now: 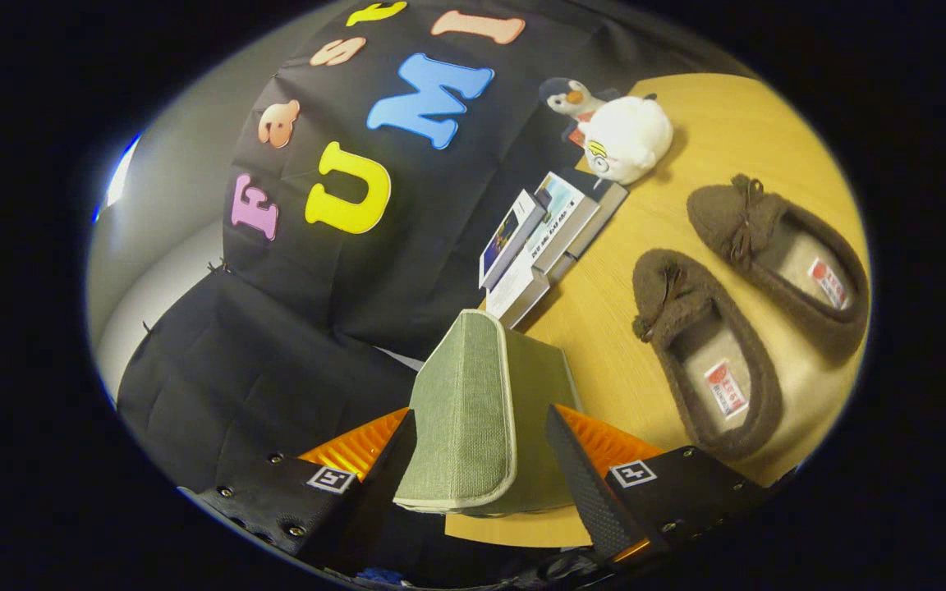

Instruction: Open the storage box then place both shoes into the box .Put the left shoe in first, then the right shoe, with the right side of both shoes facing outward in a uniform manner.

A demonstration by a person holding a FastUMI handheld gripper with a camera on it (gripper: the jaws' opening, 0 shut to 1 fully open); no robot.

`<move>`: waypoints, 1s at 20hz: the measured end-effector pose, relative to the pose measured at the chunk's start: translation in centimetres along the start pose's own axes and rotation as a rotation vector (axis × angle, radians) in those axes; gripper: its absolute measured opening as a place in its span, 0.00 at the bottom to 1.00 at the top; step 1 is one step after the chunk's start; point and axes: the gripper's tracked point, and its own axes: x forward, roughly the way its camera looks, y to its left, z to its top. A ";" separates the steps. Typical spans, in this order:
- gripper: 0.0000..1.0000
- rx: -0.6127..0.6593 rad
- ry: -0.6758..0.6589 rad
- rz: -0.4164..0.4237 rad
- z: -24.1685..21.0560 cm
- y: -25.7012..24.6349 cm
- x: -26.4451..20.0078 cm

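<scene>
The tool (481,460) sits with its two fingers spread apart, and the green fabric storage box (473,410) stands in the gap between them — neither finger clearly presses on it, so it reads as framed rather than clamped. The view is rolled well over to one side, which suggests the tool is being turned to get at the box's flap or lid; whether that lid is already lifted cannot be told, since the pale-piped panel facing the camera could be either lid or wall. The box looks soft-sided, woven cloth with light edging, and will likely give under pressure. Beyond the fingers on the wooden counter (736,115), the two brown slippers lie side by side and close together, openings up: the nearer slipper (707,361) just past the box, the farther slipper (781,258) alongside it. Both are fuzzy, with small bows at the toe and a label in each insole, and neither has been put in yet. A stack of books (543,242) and two plush toys (613,127) rest further back by the wall.
</scene>
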 end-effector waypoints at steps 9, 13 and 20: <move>0.97 0.263 0.070 0.070 -3.0 -0.5 2.2; 0.96 0.349 0.093 0.082 -3.9 -0.7 2.8; 0.94 0.408 0.142 0.105 -5.2 -0.1 3.6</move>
